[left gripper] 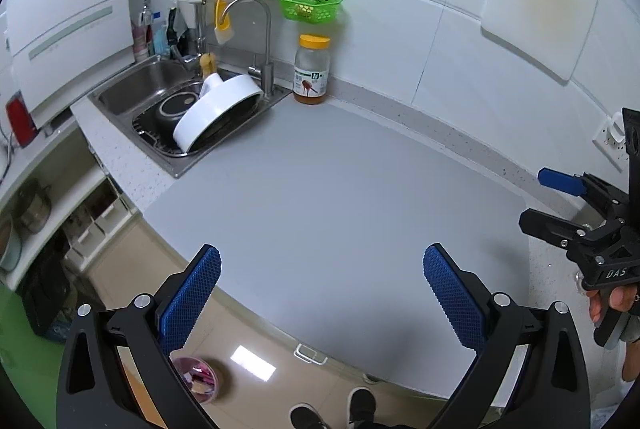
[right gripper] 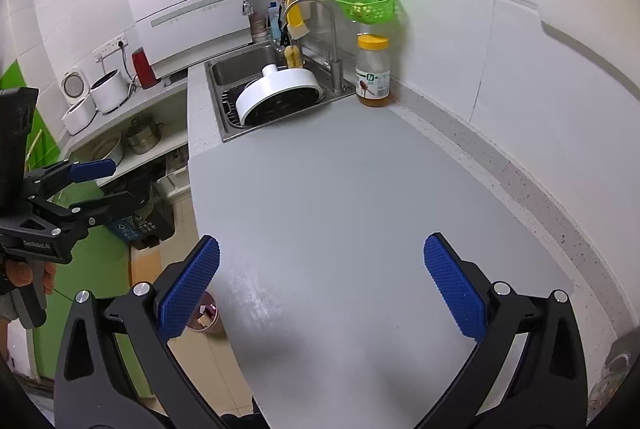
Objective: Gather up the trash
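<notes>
"DAS" in white on the right gripper (left gripper: pixel 568 205) body, left wrist view. Small white lettering on the left gripper (right gripper: pixel 96 185) body, too blurred to read. Jar (left gripper: pixel 312 71) label: green mark, characters illegible. Dishwasher (right gripper: pixel 188 5) brand mark too small to read.

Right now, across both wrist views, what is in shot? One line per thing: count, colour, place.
Mat: 1, grey, on the counter.
Sink: 1, steel, counter's far left.
Pan: 1, white, tilted in the sink.
Taps: 2, steel, behind the sink.
Jar: 1, yellow lid, by the wall.
Basket: 1, green, on the wall.
Board: 1, white, on the wall.
Bin: 1, pink, on the floor.
Shoes: 2, black, on the floor.
Left gripper: jaws open.
Right gripper: jaws open.
</notes>
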`<action>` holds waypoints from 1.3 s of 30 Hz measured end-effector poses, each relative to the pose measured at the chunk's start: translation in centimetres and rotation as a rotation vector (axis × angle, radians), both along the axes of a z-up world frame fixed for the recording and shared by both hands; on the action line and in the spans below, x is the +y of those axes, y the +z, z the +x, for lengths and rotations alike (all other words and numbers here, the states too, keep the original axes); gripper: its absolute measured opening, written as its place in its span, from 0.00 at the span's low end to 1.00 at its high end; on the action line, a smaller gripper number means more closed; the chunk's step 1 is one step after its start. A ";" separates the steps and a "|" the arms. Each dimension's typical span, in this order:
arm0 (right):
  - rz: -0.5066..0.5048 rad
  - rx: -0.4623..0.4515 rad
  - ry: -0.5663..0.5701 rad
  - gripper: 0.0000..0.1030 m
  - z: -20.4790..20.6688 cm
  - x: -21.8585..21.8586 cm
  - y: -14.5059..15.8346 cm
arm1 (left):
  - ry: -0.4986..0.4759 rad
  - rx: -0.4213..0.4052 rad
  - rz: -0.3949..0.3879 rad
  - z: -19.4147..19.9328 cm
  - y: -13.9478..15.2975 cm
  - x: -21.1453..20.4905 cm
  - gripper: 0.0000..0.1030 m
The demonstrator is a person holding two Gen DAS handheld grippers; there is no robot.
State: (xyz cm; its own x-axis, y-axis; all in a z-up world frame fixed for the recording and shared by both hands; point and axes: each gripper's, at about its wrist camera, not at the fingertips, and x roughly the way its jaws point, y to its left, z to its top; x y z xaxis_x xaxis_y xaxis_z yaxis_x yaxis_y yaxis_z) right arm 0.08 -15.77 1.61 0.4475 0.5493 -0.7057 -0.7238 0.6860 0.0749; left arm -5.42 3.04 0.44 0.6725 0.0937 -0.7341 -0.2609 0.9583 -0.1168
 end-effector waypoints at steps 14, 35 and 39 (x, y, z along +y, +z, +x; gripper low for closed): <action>-0.002 0.016 0.003 0.97 0.9 2.3 -0.1 | -0.003 0.039 -0.023 1.8 -0.2 2.6 0.94; -0.015 0.027 0.010 0.97 1.5 3.1 -0.5 | 0.010 0.033 0.024 2.5 0.0 1.9 0.94; -0.021 0.023 0.012 0.97 1.4 3.2 -0.5 | 0.018 0.033 0.019 2.2 0.0 2.0 0.94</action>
State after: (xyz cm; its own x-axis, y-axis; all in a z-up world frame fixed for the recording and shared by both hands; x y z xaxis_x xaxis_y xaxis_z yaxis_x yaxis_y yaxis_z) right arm 1.43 -12.59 1.14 0.4244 0.5400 -0.7269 -0.7304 0.6786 0.0776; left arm -3.19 5.05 0.47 0.6459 0.1198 -0.7539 -0.2820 0.9552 -0.0899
